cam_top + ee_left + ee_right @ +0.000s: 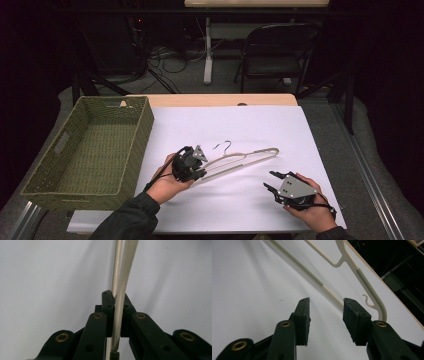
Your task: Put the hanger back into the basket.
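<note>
**A:** While we're looking down from the high view, nearest to us is the right gripper (273, 181), sat on the white table cover (310, 140) with its jaws spread wide and nothing between them. In the right gripper view we see the cream hanger (312, 272) lying just ahead of those jaws and apart from them, its thin bar running off past the gap.

**B:** Yep, and a bit farther in we've got the left gripper (200, 172) at the hanger's (240, 161) near end. From the left gripper view the pads are pinched tight on the hanger (120, 302), which stands up between them and runs away from the camera. So we'd call that one clamped on it.

**A:** Agreed. The hanger stretches from that clamp toward the far right, flat or close to flat on the cover, metal hook (223, 145) on its far side.

**B:** Past all that, on the left, we see the green woven basket (140, 125), well apart from the hanger.
</note>
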Action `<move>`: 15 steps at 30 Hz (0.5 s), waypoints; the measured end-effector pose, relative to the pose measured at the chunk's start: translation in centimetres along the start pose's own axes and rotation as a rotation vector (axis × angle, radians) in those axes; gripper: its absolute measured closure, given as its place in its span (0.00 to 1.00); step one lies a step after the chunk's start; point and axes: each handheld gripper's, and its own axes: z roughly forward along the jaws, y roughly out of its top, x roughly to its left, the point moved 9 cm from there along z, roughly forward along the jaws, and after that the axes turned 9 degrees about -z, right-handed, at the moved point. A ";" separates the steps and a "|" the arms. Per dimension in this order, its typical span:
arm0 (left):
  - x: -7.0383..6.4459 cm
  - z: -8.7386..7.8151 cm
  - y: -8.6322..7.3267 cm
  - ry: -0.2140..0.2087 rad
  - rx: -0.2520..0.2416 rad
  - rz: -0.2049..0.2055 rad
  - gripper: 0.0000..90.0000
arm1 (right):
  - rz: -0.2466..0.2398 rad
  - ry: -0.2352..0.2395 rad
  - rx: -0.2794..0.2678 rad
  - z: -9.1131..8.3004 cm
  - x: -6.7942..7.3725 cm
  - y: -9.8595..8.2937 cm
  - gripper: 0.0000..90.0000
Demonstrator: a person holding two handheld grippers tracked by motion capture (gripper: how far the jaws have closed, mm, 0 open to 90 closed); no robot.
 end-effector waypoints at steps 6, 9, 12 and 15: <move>-0.2 -0.9 0.3 0.002 -0.030 -0.005 0.97 | 0.007 0.009 -0.010 0.0 0.0 -0.1 0.64; -0.4 -1.8 0.3 -0.002 -0.044 -0.017 0.97 | 0.008 0.005 -0.015 0.0 0.0 -0.1 0.64; -0.6 -3.0 0.4 0.005 -0.070 -0.024 0.97 | 0.006 0.001 -0.010 0.0 -0.1 -0.2 0.64; -0.8 -4.4 0.6 0.013 -0.101 -0.038 0.97 | 0.010 0.001 -0.009 0.0 -0.1 -0.2 0.64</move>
